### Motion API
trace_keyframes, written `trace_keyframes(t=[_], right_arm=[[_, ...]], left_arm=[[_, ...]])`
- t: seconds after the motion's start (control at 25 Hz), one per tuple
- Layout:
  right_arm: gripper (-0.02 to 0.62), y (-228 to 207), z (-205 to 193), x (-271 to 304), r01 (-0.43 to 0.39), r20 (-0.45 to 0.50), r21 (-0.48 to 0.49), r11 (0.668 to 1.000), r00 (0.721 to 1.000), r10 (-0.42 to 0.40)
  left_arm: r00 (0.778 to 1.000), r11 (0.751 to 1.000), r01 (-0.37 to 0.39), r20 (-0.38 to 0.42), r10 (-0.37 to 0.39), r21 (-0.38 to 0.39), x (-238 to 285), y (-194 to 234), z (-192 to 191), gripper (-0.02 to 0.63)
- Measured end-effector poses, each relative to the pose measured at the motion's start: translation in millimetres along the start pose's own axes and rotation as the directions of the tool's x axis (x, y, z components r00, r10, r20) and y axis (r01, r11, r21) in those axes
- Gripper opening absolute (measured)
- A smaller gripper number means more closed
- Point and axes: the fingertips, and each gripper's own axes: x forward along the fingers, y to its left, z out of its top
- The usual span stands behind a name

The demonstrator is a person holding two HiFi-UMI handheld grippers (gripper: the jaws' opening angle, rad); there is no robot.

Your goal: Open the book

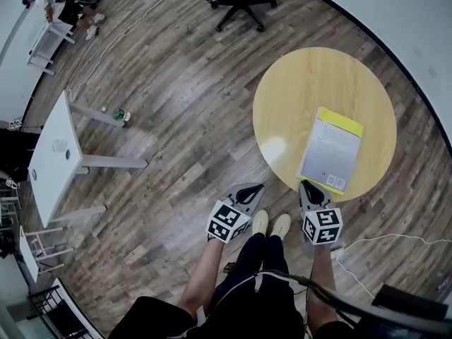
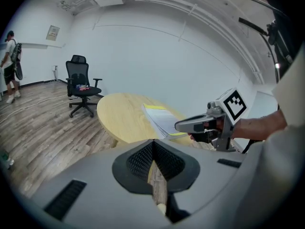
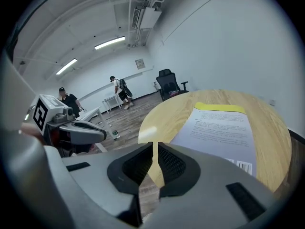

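Two grippers, left (image 1: 253, 188) and right (image 1: 306, 184), jaws together and empty, hover at the round table's (image 1: 282, 90) near rim. The closed book (image 1: 330, 150) lies just beyond the right one, whose jaws should probably part before reaching the cover's edge.

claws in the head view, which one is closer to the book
The right claw: its tip is at the edge of the round table, by the near corner of the book. The left claw is over the floor, beside the table.

Bare tabletop (image 1: 296, 97) around book (image 1: 330, 150)
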Motion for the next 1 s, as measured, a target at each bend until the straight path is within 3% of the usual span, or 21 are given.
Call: trace_keyframes(t=[0.16,0.36,1.0], right_arm=[[0.137,-2.1,-2.8,9.1,0.025,-0.039,-0.007,1.0,0.999,-0.025],[0.215,-8.7,-8.6,21.2,0.07,-0.096,-0.018,0.997,0.993,-0.072],[0.215,-23.6,-18.2,39.3,0.119,-0.172,-0.041,0.992,0.977,-0.124]], left_arm=[[1.0,1.0,-0.003,-0.001,0.003,-0.011,-2.4,6.8,-1.5,0.0],[1.0,1.0,-0.003,-0.007,0.002,-0.024,-4.4,15.2,-5.6,0.0],[1.0,0.998,-0.022,-0.017,0.021,-0.067,-1.4,31.3,-15.2,0.0]])
